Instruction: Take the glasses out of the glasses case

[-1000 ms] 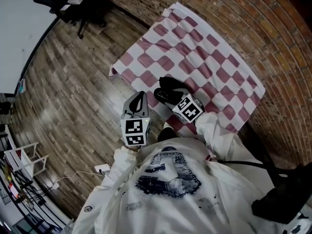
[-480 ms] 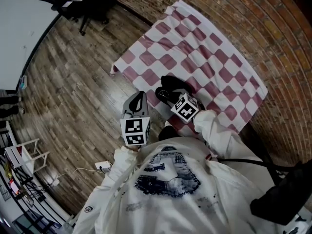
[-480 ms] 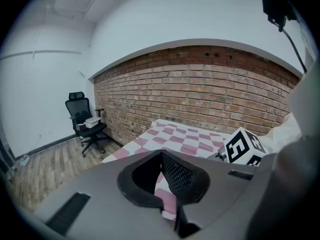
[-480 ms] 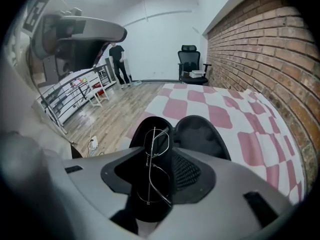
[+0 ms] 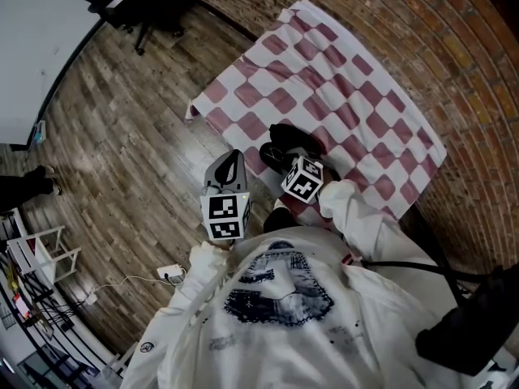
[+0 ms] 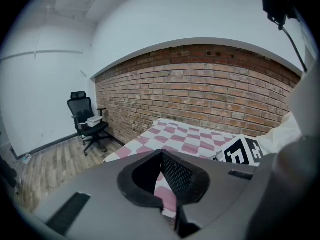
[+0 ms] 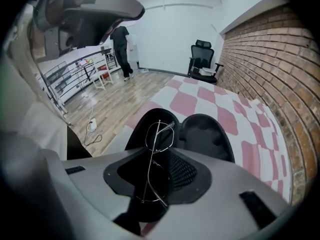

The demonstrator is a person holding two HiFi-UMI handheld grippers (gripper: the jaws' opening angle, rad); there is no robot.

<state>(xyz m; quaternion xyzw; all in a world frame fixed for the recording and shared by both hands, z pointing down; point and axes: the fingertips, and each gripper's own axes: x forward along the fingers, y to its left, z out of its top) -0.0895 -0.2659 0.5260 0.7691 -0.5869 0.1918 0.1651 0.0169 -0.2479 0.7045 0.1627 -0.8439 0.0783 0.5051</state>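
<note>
A black glasses case [image 7: 206, 134] lies open on the pink-and-white checked cloth [image 7: 235, 116]; from the head it shows as a dark shape [image 5: 285, 138] at the cloth's near edge. Thin wire-framed glasses [image 7: 160, 133] stand on edge between the jaws of my right gripper [image 7: 160, 156], one lens out over the case. These jaws have just been closing and now grip the frame. In the head view the right gripper [image 5: 281, 159] points steeply down at the case. My left gripper [image 5: 231, 160] hangs over the wooden floor to the case's left, jaws together and nothing in them [image 6: 161, 156].
A brick wall [image 5: 454, 47] runs along the cloth's far side. A black office chair [image 5: 134, 10] stands on the wooden floor at the back left. A person [image 7: 121, 46] stands far off near white racks. A white cable and plug [image 5: 166, 279] lie on the floor.
The right gripper sank a little onto the case and rolled, its marker cube turning and shifting left. The left gripper kept still.
</note>
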